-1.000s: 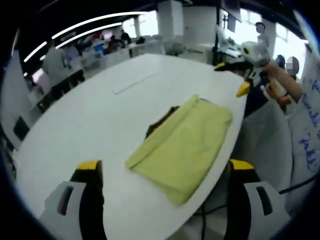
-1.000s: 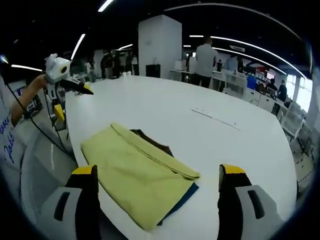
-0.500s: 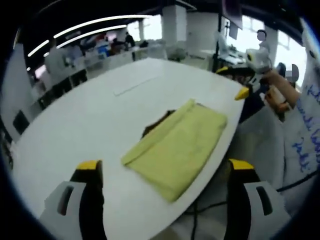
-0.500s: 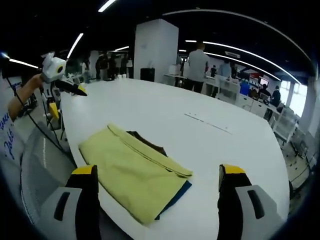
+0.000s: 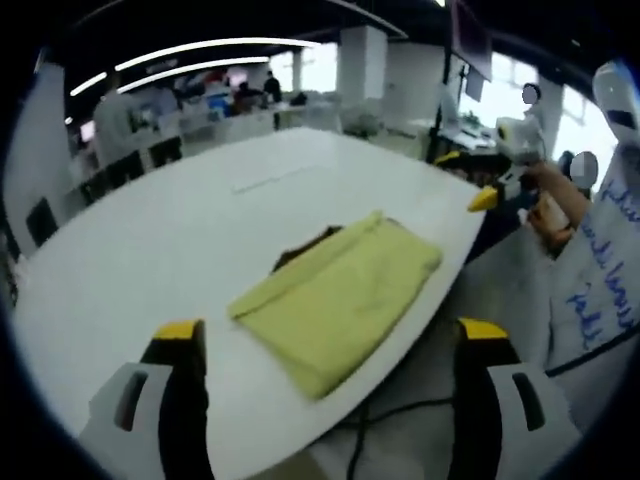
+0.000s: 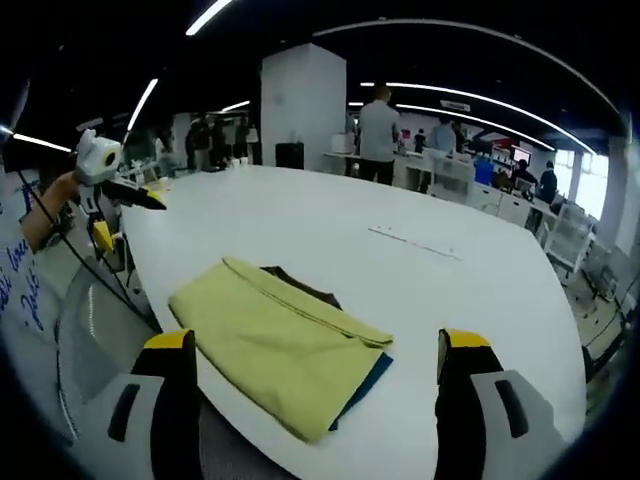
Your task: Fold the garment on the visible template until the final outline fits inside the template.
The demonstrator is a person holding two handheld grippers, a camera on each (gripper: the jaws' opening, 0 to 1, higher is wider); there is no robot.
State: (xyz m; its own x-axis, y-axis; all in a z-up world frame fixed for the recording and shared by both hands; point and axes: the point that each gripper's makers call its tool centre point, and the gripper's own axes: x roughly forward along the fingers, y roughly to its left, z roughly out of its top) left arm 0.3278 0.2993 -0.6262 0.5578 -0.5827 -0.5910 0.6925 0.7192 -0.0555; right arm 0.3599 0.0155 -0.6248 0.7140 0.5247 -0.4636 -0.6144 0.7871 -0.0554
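Observation:
A yellow garment (image 5: 335, 298) lies folded into a rectangle at the near edge of the white oval table (image 5: 140, 250). A dark layer (image 5: 300, 250) peeks out from under its far side. In the right gripper view the same garment (image 6: 275, 345) covers a sheet that shows brown (image 6: 303, 287) at the far edge and blue (image 6: 367, 378) at one corner. My left gripper (image 5: 331, 330) hovers open, back from the cloth. My right gripper (image 6: 315, 340) is open too, holding nothing. Each gripper appears in the other's view, raised beside the table: the right gripper (image 5: 495, 175) and the left gripper (image 6: 112, 190).
A thin pale strip (image 6: 415, 243) lies on the table (image 6: 480, 300) beyond the garment. A person's white sleeve (image 5: 600, 290) and a dark cable (image 5: 390, 412) sit off the table edge. Desks, a white pillar (image 6: 303, 105) and standing people fill the background.
Both views have drawn back a little, so the garment looks smaller. The garment lies as before, and both grippers stay open.

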